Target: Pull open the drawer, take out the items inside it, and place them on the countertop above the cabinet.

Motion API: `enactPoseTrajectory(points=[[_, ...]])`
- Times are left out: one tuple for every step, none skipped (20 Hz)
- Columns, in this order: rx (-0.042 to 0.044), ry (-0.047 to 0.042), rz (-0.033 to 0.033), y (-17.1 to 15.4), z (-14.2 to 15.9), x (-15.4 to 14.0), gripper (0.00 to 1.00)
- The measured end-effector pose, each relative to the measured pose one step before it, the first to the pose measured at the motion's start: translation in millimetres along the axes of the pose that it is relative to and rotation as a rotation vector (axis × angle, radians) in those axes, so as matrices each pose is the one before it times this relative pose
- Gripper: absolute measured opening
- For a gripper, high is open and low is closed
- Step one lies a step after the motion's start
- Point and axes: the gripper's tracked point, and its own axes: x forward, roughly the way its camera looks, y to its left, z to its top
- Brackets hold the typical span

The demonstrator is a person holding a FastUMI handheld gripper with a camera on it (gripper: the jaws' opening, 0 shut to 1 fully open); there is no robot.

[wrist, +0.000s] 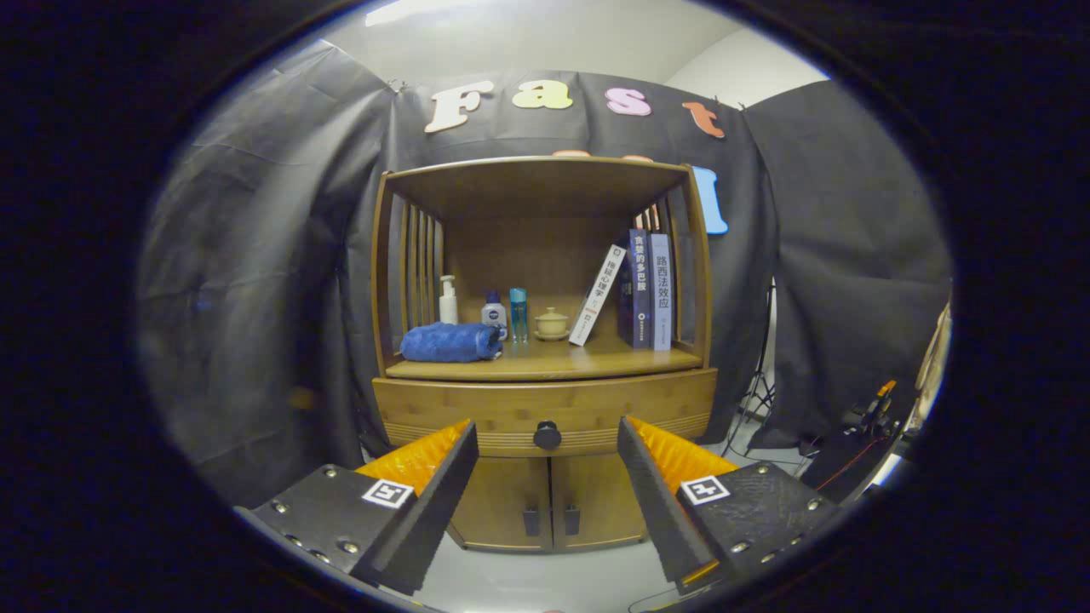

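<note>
Tongs (547,447) spread wide, holding nothing, fingers apart w/ the round black knob (547,435) seen between them, a little beyond the tips, not touched. Knob sits mid-front on the closed light-wood drawer (477,407) of a bamboo-look cabinet (700,281). On the tabletop (553,361) above the drawer: rolled blue towel (450,342) at left; behind it a white pump bottle (448,300), small dark-capped bottle (494,312), teal tube (518,313), cream lidded cup (552,323); books (649,289) at right, one leaning. Two lower doors (545,502) shut.
</note>
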Motion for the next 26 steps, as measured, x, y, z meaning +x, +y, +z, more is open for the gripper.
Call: enactPoseTrajectory(points=[[-0.00314, -0.00492, -0.0006, -0.73, -1.51, 4.78, 0.98], [-0.00018, -0.00735, -0.00194, -0.37, -1.61, 5.63, 0.98], [0.00991, 0.00822, 0.00119, 0.03, -4.29, 6.13, 0.98], [0.02282, 0.01437, 0.00774, 2.7, -5.84, 7.82, 0.98], [0.01056, 0.01261, 0.0096, 3.48, -5.77, 10.26, 0.98], [0.00146, 0.00262, 0.00305, 1.88, -2.62, 8.67, 0.99], [-0.00737, -0.01178, -0.0004, 0.35, -1.32, 10.9, 0.99], [-0.02308, -0.01538, -0.00449, -0.31, -2.55, 8.99, 0.99], [-0.02414, -0.01662, -0.00822, -0.12, -3.19, 10.17, 0.99], [-0.02232, -0.0291, -0.00881, 0.44, -1.56, 12.09, 0.99], [-0.01957, -0.01641, 0.00091, 2.73, -3.11, 12.88, 0.99], [-0.01952, -0.00406, 0.0163, 7.22, -9.47, 12.25, 0.99], [-0.00326, 0.00468, 0.009, 4.8, -9.18, 12.08, 0.99], [-0.00423, 0.01293, -0.00768, -1.88, -10.42, 11.43, 0.99], [-0.00861, 0.01136, -0.00594, -1.87, -10.49, 12.2, 0.99], [0.00133, 0.02203, -0.01342, -2.91, -10.21, 11.17, 0.98], [0.01205, 0.02251, 0.0064, -0.79, -11.42, 10.74, 0.98], [0.00989, 0.03741, -0.01215, -5.98, -12.99, 9.87, 0.98], [0.01711, 0.03074, 0.01285, -2.95, -7.5, 4.68, 0.88], [0.02649, 0.0107, 0.01356, 3.41, -4.17, 13.18, 0.79], [-0.00695, -0.01351, 0.01207, 0.86, 3.52, -0.98, 0.69], [-0.04083, 0.00262, 0.00628, 4.43, -0.72, 0.61, 0.59], [-0.02498, -0.00827, -0.02096, -2.27, 0.26, 9.84, 0.54], [0.00188, -0.02352, -0.02265, -2.38, 1.74, -1.49, 0.49], [0.00753, -0.01356, -0.01953, -0.06, -2.3, -3.19, 0.44], [0.01932, -0.0287, -0.01096, 0.18, 4.02, -0.16, 0.44]])
